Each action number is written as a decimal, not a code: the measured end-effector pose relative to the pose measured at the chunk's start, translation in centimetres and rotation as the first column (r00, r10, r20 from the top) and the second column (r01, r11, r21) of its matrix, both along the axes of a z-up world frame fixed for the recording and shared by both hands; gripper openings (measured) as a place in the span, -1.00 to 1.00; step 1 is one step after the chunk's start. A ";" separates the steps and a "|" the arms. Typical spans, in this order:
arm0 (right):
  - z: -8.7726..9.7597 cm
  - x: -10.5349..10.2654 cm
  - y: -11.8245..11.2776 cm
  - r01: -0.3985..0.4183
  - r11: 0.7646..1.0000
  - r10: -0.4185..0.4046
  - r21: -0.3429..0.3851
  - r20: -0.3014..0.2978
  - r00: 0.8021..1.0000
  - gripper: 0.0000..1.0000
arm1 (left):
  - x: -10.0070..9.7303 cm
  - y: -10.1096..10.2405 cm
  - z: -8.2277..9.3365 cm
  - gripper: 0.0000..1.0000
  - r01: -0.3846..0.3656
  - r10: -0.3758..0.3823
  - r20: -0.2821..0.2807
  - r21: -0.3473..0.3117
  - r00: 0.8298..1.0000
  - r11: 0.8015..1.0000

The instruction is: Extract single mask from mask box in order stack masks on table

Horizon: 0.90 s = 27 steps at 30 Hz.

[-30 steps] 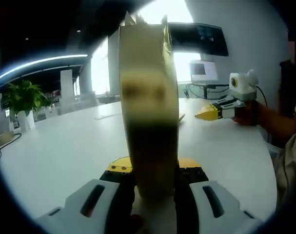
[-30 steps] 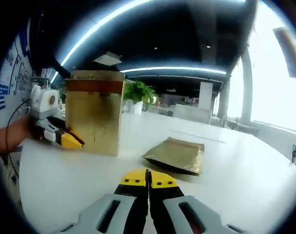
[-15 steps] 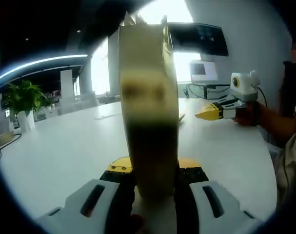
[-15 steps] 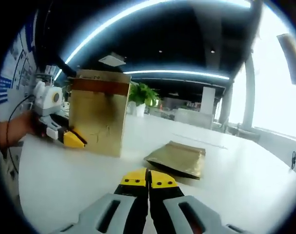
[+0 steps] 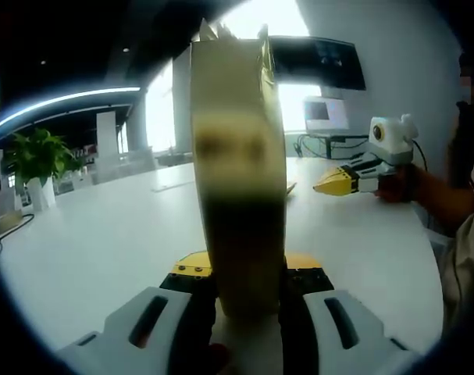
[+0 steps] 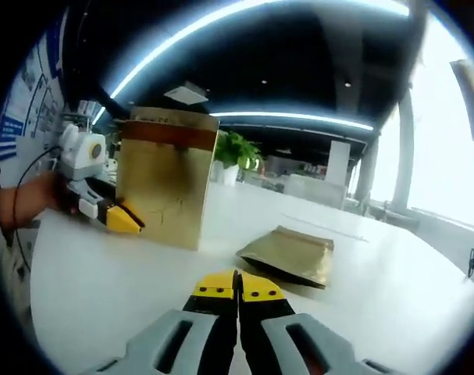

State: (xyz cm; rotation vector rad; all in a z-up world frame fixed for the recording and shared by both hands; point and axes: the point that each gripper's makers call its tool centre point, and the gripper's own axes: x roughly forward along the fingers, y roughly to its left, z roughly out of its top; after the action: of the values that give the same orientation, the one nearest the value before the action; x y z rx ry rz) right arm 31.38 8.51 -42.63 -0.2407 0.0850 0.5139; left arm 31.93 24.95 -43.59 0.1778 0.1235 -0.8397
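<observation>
The gold mask box stands upright on the white table, blurred and very close in the left gripper view. My left gripper is shut on its lower part. In the right gripper view the same box stands at the left, with the left gripper's yellow tips against its side. One flat gold mask pouch lies on the table to the right of the box. My right gripper hovers near the table in front of the pouch, its jaws pressed together with nothing between them. The right gripper also appears beyond the box.
A potted plant stands at the table's far side. A monitor and cables sit at the far end, under a wall screen. A person's hand holds the right gripper. Bare tabletop spreads around the pouch.
The right gripper view has shifted a little, so box and pouch sit slightly further right in it. The left gripper still holds the box in place.
</observation>
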 end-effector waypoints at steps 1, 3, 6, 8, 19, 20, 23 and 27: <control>0.0 0.0 0.0 0.000 1.000 0.000 0.000 0.000 1.000 -1.00 | 0.0 0.0 0.0 -0.58 0.000 0.000 0.000 0.000 1.000 1.000; -0.1 0.0 0.1 -0.004 1.000 0.004 -0.008 0.001 1.000 -1.00 | 0.0 0.0 0.0 -0.58 0.000 0.000 0.000 0.000 1.000 1.000; -0.1 -0.1 0.2 -0.011 1.000 0.011 -0.013 0.007 1.000 -1.00 | -0.1 -0.1 0.0 -0.58 0.000 0.000 -0.001 -0.001 1.000 1.000; 0.0 -0.1 0.2 -0.013 1.000 0.013 -0.012 0.010 1.000 -1.00 | 0.0 0.0 0.0 -0.58 0.000 0.000 -0.001 -0.001 1.000 1.000; -0.1 0.0 0.0 -0.003 1.000 0.003 -0.012 0.002 1.000 -1.00 | -0.1 -0.1 0.0 -0.58 0.003 -0.003 -0.005 -0.004 1.000 1.000; -0.1 0.0 0.0 -0.005 1.000 0.005 -0.016 0.004 1.000 -1.00 | -0.1 0.0 0.0 -0.58 0.003 -0.003 -0.004 -0.004 1.000 1.000; -0.3 -0.1 0.1 -0.009 0.999 0.009 -0.037 0.009 1.000 -1.00 | -0.1 -0.1 0.0 -0.58 0.003 -0.003 -0.003 -0.003 1.000 1.000; -0.4 0.0 0.2 -0.016 0.999 0.016 -0.047 0.008 1.000 -1.00 | 0.0 0.0 0.0 -0.58 0.003 -0.003 -0.001 -0.001 1.000 1.000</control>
State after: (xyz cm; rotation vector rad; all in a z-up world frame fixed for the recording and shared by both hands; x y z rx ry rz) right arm 31.34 8.72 -43.04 -0.2896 0.0874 0.5271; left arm 31.91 24.95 -43.59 0.1763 0.1239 -0.8424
